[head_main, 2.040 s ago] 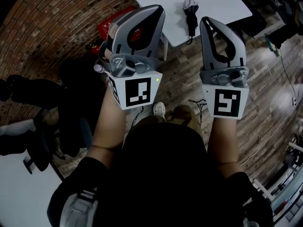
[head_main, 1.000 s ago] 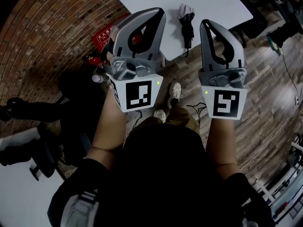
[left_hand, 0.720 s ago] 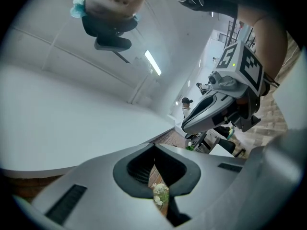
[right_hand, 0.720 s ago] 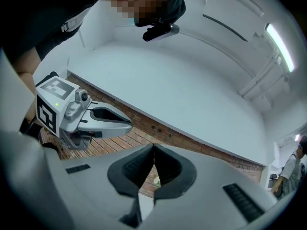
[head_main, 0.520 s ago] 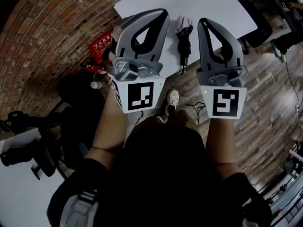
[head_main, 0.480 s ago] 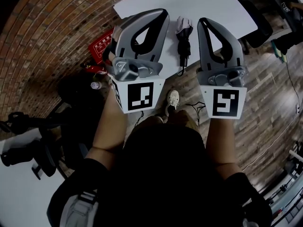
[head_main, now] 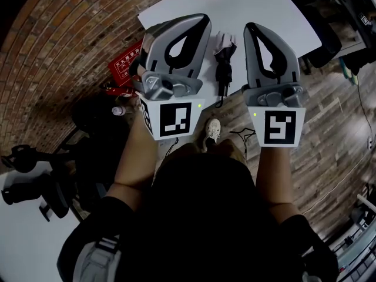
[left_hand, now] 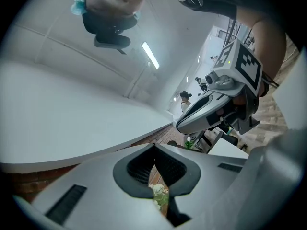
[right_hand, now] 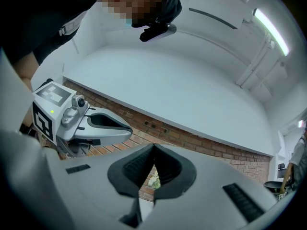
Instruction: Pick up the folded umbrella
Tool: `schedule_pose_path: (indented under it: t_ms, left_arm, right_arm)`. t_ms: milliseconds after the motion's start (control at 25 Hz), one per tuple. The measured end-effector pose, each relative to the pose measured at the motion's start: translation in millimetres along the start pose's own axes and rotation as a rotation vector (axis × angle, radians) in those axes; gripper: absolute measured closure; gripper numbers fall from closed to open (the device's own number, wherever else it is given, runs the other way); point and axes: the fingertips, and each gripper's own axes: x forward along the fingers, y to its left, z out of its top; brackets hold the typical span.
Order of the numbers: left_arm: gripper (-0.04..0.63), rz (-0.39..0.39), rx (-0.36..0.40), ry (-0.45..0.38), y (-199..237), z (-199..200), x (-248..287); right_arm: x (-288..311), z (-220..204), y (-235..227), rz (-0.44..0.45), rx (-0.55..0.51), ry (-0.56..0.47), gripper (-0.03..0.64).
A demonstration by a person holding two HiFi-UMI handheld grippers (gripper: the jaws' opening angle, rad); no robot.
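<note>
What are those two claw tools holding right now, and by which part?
Nothing. Both the left gripper and the right gripper are shut and empty; the folded umbrella lies untouched on the white table.

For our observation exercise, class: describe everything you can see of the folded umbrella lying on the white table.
The folded umbrella is a short, slim bundle. It is mostly black, with pale whitish fabric bunched at its far end and a thin loop at its near end. The cloth looks soft and creased. It lies flat on the white table, close to the near edge, its length running from that edge inward. Only the table touches it.
</note>
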Motion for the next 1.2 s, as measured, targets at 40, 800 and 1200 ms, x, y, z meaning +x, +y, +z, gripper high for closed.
schedule_pose_path:
  t_ms: [40,800,1200]
  left_arm:
    - [0.583,0.001,0.002,0.002,0,-1,3]
    - [0.583,-0.004,0.012,0.012,-5,-7,20]
    - [0.583,-0.085,-0.03,-0.066,-9,-14,33]
  right_arm:
    - [2,-2,-2,0.004,-0.002,-0.001,0.589]
    - [17,-18,-4,0.057,0.009,-0.001,0.588]
    - [21,-22,-5,-0.021,-0.02,0.068,0.588]
